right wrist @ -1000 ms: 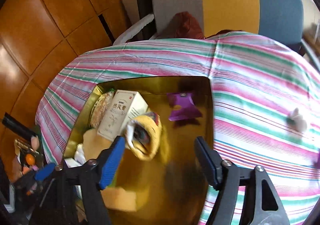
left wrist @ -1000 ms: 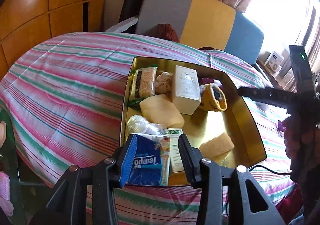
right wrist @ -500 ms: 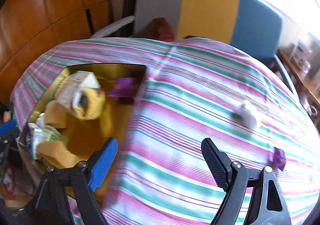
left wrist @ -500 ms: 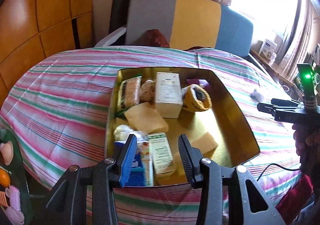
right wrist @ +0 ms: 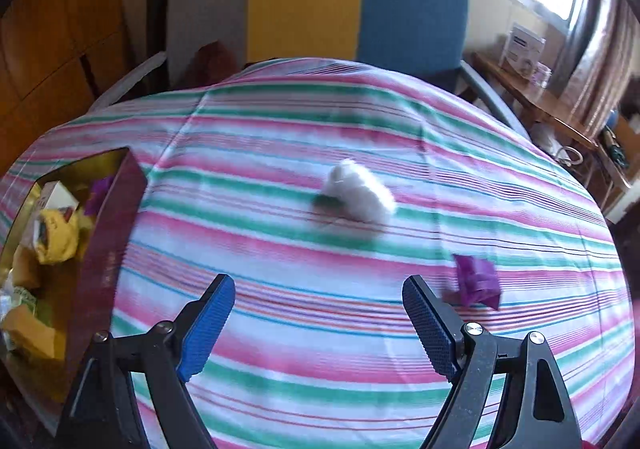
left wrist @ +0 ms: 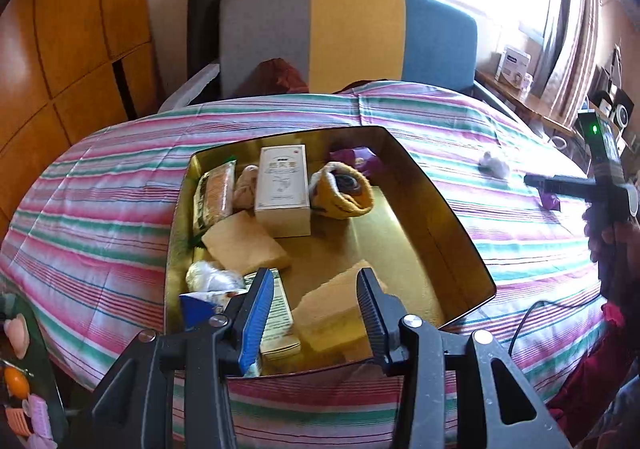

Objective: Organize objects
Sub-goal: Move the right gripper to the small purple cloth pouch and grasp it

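Observation:
A gold tray on the striped table holds a white box, a yellow sock, yellow sponges, a snack packet and other items. My left gripper is open and empty above the tray's near edge. My right gripper is open and empty over the bare cloth, right of the tray. A white fluffy item lies ahead of it, and a purple packet lies just right of its right finger. Both also show in the left wrist view: the white item and the purple packet.
A grey, yellow and blue chair stands behind the table. Wooden panels are at the left. A shelf with boxes stands by the window on the right. A board with small toys is at the lower left.
My right gripper has swung right, from over the tray to over the open cloth near the white item and purple packet. My left gripper has pulled back and up from the tray.

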Demonstrator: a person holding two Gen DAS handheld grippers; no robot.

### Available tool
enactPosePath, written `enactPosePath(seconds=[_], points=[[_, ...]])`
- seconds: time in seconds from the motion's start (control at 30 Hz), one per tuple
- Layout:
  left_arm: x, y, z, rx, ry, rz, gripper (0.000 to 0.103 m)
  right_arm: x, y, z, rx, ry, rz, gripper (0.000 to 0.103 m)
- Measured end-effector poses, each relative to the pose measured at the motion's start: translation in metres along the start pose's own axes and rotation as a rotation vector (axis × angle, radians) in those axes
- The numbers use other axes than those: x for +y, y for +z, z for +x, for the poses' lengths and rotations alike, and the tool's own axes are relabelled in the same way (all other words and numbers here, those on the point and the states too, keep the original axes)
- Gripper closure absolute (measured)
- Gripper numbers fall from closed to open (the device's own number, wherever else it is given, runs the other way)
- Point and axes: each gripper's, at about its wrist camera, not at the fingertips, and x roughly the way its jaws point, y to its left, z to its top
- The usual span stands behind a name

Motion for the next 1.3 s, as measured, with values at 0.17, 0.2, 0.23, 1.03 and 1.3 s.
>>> enactPosePath(seconds=[0.17,0.2,0.23,1.03,1.3], points=[[-0.015,0.004,0.002,0.002,-0.007,0.035,0.06,-0.043,0.011,0.003,-0.063,-0.105,0.096,0.016],[-0.017,0.005,0.003,0.004,-0.007,0.042,0.06,-0.053,0.011,0.005,-0.072,-0.116,0.132,0.016],[-0.02,0.005,0.003,0.007,-0.007,0.049,0.06,-0.064,0.011,0.007,-0.08,-0.127,0.17,0.016],[-0.079,0.024,0.033,0.054,-0.082,0.154,0.06,-0.124,0.006,0.042,0.006,-0.178,0.401,0.013],[-0.095,0.035,0.039,0.051,-0.11,0.177,0.06,-0.153,0.003,0.041,0.009,-0.166,0.53,0.013]])
